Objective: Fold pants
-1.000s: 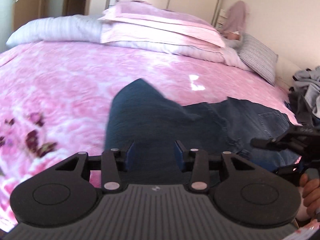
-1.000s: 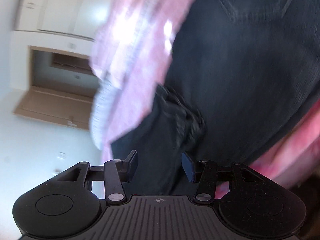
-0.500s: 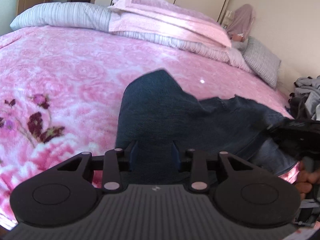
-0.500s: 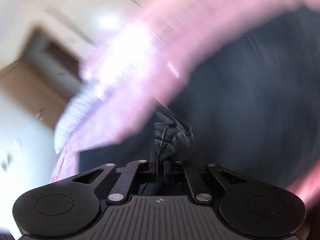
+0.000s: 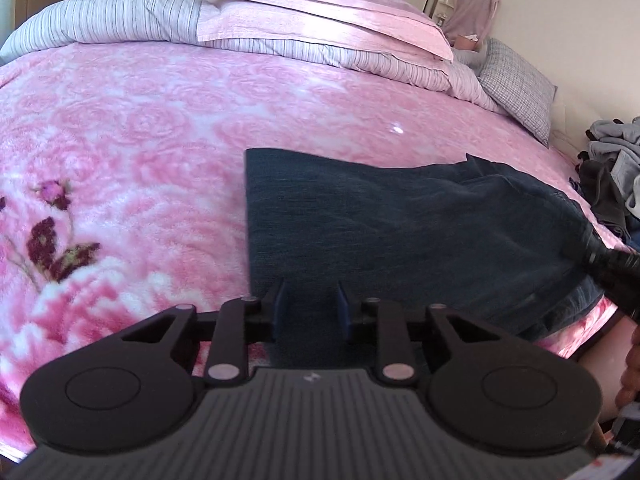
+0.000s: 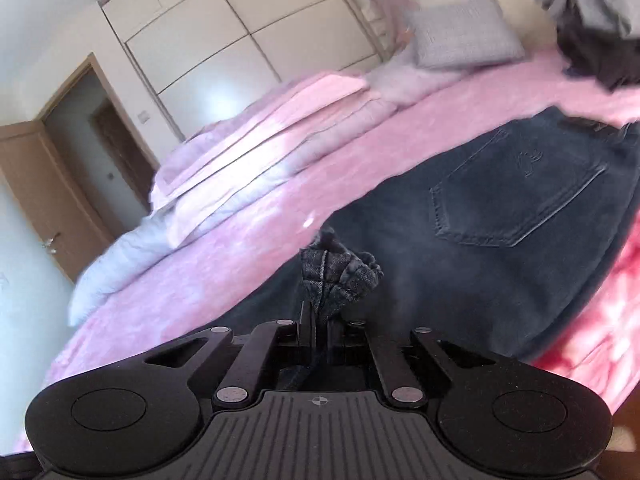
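Observation:
Dark blue denim pants (image 5: 400,216) lie spread on a pink flowered bedspread (image 5: 140,140). My left gripper (image 5: 310,304) hangs low over the near edge of a pant leg. Its jaws are closing, with denim running between the blue pads, and I see no pinch. In the right wrist view the seat of the pants (image 6: 500,200) shows its back pocket. My right gripper (image 6: 318,316) is shut on a bunched fold of denim (image 6: 336,276) that sticks up past its fingertips. From the left wrist view, the right gripper's black body (image 5: 612,268) comes in at the right edge.
Folded pink and striped bedding (image 5: 320,12) and a grey checked pillow (image 5: 516,80) lie at the head of the bed. A heap of grey and dark clothes (image 5: 616,160) sits off the right side. A person's hand (image 5: 630,372) is at the right edge. Wardrobe doors (image 6: 240,32) stand behind.
The right gripper closed on a bunch of denim and rolled, so its view turned. The left gripper sank toward the leg and its jaws narrowed. The peaked pant leg now lies flatter.

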Motion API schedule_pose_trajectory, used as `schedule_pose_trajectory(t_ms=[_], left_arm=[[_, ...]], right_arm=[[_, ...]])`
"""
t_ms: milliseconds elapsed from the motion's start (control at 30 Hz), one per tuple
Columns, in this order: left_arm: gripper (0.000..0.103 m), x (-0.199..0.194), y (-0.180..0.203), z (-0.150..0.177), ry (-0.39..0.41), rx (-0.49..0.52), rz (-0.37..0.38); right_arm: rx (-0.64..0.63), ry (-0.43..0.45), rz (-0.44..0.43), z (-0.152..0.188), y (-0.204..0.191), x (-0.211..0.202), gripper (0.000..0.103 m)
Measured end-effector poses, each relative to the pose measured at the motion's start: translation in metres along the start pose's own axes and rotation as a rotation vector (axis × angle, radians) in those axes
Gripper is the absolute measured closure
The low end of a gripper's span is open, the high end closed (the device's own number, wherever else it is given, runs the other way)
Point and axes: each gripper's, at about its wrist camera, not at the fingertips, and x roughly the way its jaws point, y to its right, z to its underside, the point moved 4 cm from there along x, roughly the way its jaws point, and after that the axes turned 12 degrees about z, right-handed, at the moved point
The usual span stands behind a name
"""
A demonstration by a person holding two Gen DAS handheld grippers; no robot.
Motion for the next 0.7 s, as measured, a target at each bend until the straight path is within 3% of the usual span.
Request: schedule_pose_trajectory(t_ms=[100,133,200,267,400,467,600,700], left_arm=[[0.081,0.005,0.001,0.000,-0.019,0.017,-0.024],[0.081,0.004,0.002,-0.001,-0.023,0.026,-0.026],[0.081,0.001,0.002,-0.006,-0.023,0.037,-0.031],[0.081,-0.007,-0.001,-0.017,0.007,0.040,-0.044],[0.082,-0.013,-0.006,-0.050,0.056,0.052,-0.061],[0.082,-0.005,-0.003,-0.066,0.060,0.080,-0.059],[0.082,0.038,0.008,-0.082,0.000,0.157,-0.046],[0.082,0.077,0.006,-0.080,-0.028,0.195,-0.073]], right_arm=[[0.012,-0.177,0.089,0.031,0.013,0.034,0.103],[0.033,-0.173,0.062,0.029,0.018,0.033,0.101],[-0.002,-0.207,0.066,0.017,0.013,0.036,0.088],[-0.044,-0.164,0.115,-0.001,0.019,0.025,0.069],[-0.198,0.047,0.227,-0.037,0.013,0.009,0.069],[-0.265,0.082,0.166,-0.049,-0.001,0.020,0.069],[-0.425,-0.039,-0.008,-0.051,-0.031,0.067,0.072],[-0.583,-0.078,-0.006,-0.033,-0.047,0.108,0.077]])
